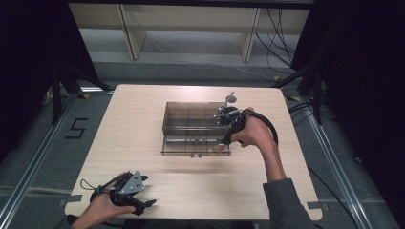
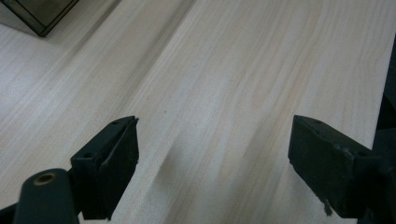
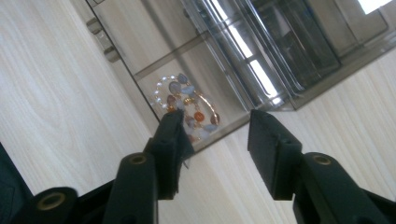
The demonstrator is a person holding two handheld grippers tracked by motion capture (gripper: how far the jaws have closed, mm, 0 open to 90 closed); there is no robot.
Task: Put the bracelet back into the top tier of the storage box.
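Up top, in the high view: right gripper (image 1: pixel 223 139) hanging over the near right corner of the clear smoky compartment box (image 1: pixel 188 125), held in a hand coming in from the right. Left gripper (image 1: pixel 143 200) resting low at the near left edge of the pale wooden surface (image 1: pixel 143 107), well apart from the box. A small pale cluster, the bead bracelet (image 1: pixel 220 149), lying in that near right corner compartment.

Next, the left gripper view: fingers (image 2: pixel 112 163) standing wide, bare wood grain between them, nothing held. One dark corner of the box (image 2: pixel 39 14) far off at upper left. Idle, by the look of it.

Then the right gripper view: fingers (image 3: pixel 173 140) partly apart, nothing pinched between the pads. Bead bracelet (image 3: pixel 187 105) of blue, pearl and amber stones lying loose on the floor of a corner compartment, just beyond the left fingertip, with the box wall (image 3: pixel 219 128) below it. Tiered lid or drawer section of the box above right.

Judged from this: placing step done, bracelet dropped into its compartment and let go. Next move likely a clean lift away without clipping the box wall or snagging the beads, then on to the lid or another piece.
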